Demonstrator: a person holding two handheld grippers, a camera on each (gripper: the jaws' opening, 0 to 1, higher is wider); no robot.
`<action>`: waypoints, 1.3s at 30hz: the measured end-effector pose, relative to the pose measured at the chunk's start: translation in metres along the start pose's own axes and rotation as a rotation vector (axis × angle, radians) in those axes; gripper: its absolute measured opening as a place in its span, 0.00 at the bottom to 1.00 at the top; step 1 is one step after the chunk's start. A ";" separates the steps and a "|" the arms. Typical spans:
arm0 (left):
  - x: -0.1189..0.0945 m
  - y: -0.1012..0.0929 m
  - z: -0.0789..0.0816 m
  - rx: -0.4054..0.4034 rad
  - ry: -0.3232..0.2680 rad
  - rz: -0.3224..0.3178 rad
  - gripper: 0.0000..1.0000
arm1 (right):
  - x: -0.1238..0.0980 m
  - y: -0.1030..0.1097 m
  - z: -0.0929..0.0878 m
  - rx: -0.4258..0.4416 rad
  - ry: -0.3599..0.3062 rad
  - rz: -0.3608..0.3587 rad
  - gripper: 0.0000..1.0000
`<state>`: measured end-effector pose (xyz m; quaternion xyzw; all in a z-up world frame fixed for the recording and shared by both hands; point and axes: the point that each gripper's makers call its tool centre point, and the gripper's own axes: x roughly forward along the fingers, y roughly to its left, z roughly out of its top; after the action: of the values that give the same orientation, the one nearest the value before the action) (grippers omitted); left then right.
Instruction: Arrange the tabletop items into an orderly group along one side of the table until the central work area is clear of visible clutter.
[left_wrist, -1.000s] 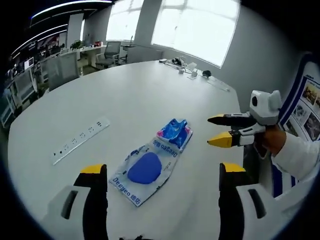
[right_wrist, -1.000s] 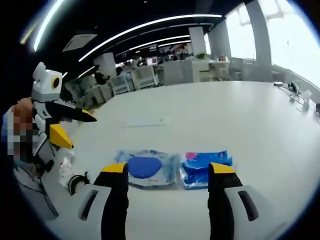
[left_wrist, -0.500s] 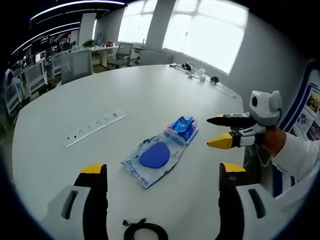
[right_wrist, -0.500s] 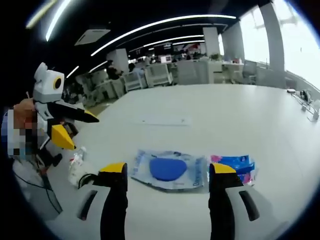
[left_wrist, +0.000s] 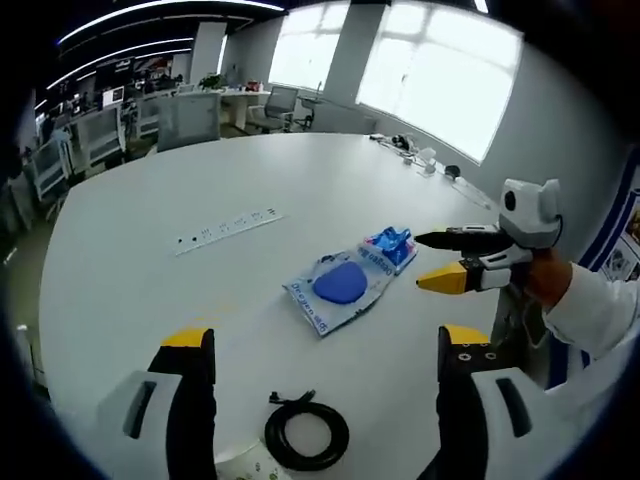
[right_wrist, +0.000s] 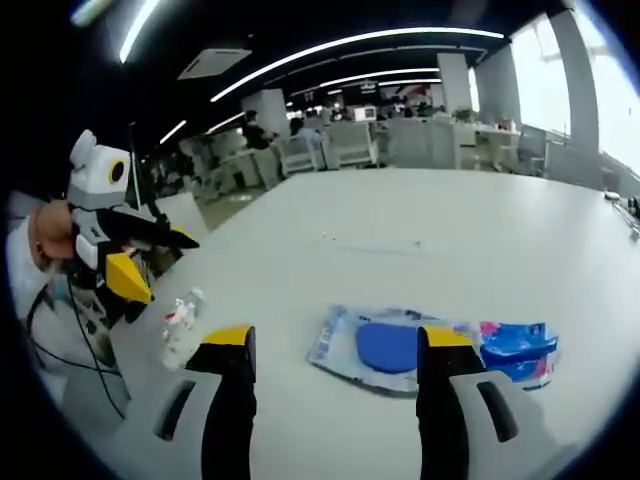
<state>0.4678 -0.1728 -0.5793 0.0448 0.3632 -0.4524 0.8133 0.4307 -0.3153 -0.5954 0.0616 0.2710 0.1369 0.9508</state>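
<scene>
An open-plan office is seen, with bright windows, ceiling light strips and rows of desks and chairs behind a large white round table (left_wrist: 150, 260). On the table a clear plastic packet with a dark blue oval item inside (left_wrist: 345, 284) lies flat near the middle, printed with blue lettering along one edge. A smaller bright blue and pink packet (left_wrist: 392, 245) is placed against its far end, touching or overlapping it. A white power strip (left_wrist: 228, 229) is set flush in the tabletop, well apart from the packets. A coiled black cable (left_wrist: 306, 436) rests near the table edge, between the left gripper's (left_wrist: 325, 345) yellow-tipped jaws, which are held wide apart above it and grip nothing.

In the right gripper view the same packets are seen from the other side, the clear packet (right_wrist: 375, 347) partly hidden behind one jaw and the blue packet (right_wrist: 520, 344) beyond it. A small clear plastic bottle (right_wrist: 181, 318) lies on its side near the edge. The right gripper's (right_wrist: 335, 338) jaws are likewise spread apart and empty. Each gripper is held by a hand with a white sleeve.
</scene>
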 end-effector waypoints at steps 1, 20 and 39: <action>-0.003 0.003 -0.002 -0.005 0.000 0.006 0.95 | 0.003 0.005 0.000 -0.006 0.004 0.011 0.64; -0.061 0.044 -0.048 -0.114 -0.033 0.110 0.94 | 0.043 0.067 -0.006 -0.082 0.062 0.163 0.63; -0.098 0.064 -0.092 -0.200 -0.033 0.159 0.94 | 0.064 0.108 -0.013 -0.132 0.113 0.262 0.61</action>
<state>0.4344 -0.0288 -0.6013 -0.0152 0.3885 -0.3488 0.8527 0.4512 -0.1926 -0.6173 0.0261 0.3041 0.2805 0.9100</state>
